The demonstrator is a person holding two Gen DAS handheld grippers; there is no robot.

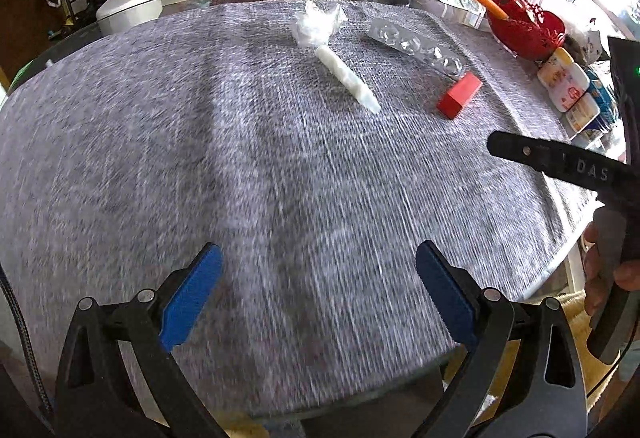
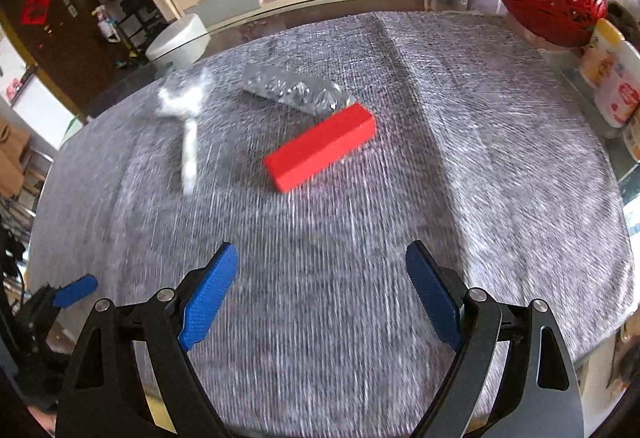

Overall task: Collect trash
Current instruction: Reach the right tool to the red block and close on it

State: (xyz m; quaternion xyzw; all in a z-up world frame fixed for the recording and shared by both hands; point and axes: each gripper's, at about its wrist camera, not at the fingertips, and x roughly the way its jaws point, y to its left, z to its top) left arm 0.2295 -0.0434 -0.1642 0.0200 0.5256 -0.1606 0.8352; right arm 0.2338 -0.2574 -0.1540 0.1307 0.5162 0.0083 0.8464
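Red box (image 2: 320,148) seen ahead of right gripper (image 2: 320,298), long axis diagonal; right nearer. Both grippers wide open, nothing held; left gripper (image 1: 318,294).

Left hand-held gripper (image 1: 318,292) hangs open and empty over the grey-clothed desk (image 1: 200,142). Far side: twisted white wrapper (image 1: 332,50), clear plastic tray (image 1: 416,44) touching red box (image 1: 459,95).
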